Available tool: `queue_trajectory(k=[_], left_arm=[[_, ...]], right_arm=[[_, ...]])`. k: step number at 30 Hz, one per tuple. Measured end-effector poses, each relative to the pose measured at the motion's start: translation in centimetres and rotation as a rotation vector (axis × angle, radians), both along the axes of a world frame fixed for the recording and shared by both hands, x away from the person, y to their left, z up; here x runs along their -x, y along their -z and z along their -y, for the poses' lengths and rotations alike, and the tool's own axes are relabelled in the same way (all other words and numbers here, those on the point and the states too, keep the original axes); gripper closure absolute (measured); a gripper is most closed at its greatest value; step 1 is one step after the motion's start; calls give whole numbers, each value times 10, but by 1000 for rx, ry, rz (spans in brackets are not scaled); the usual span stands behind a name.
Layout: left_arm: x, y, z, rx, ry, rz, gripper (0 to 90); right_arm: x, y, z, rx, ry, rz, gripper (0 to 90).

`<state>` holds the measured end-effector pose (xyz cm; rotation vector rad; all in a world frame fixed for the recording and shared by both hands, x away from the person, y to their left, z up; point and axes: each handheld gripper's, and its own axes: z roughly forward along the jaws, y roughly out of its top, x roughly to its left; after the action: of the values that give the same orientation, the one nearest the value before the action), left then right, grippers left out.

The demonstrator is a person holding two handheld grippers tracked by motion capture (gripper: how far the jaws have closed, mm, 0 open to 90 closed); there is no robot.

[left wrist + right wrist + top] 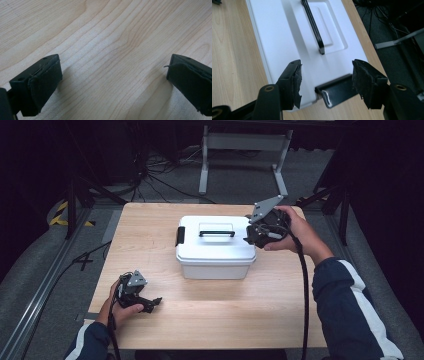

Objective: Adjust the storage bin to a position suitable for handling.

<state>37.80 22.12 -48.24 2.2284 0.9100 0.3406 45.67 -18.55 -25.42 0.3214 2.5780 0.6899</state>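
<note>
Item: white box (215, 250), lidded, standing at the middle of your desk (210, 320), slightly toward the far edge. Lid (284, 30) flat and seated. Black carry handle (216, 233) lying in the recess on top. Black latch (180, 236) on the box's left end, flat against the wall. Second black latch (337, 91) on the right end, swung outward from the lid edge.

Right gripper (325, 80): held in your right hand (300, 232) at the box's right end, jaws spread, one to each side of the swung-out latch and not pinching it; whether a pad touches it cannot be told.

Left gripper (113, 80): in your left hand (120, 307) near the desk's front left corner, well apart from the box, jaws spread wide over bare wood, holding nothing.

Surroundings: grey floor (40, 270) with loose cables (160, 180) beyond the desk's far edge.
</note>
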Motion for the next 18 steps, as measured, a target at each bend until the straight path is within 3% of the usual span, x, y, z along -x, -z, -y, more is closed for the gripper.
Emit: queue_trajectory(k=[6,14,18], left_arm=[[0,0,0,-1,0,1,4],[0,0,0,-1,2,0,4],[0,0,0,-1,2,0,4]], right_arm=[[-11,4,-23,62,-38,-8,445],[-23,14,-58,185,-84,-13,497],[-28,19,-70,199,-76,-35,543]])
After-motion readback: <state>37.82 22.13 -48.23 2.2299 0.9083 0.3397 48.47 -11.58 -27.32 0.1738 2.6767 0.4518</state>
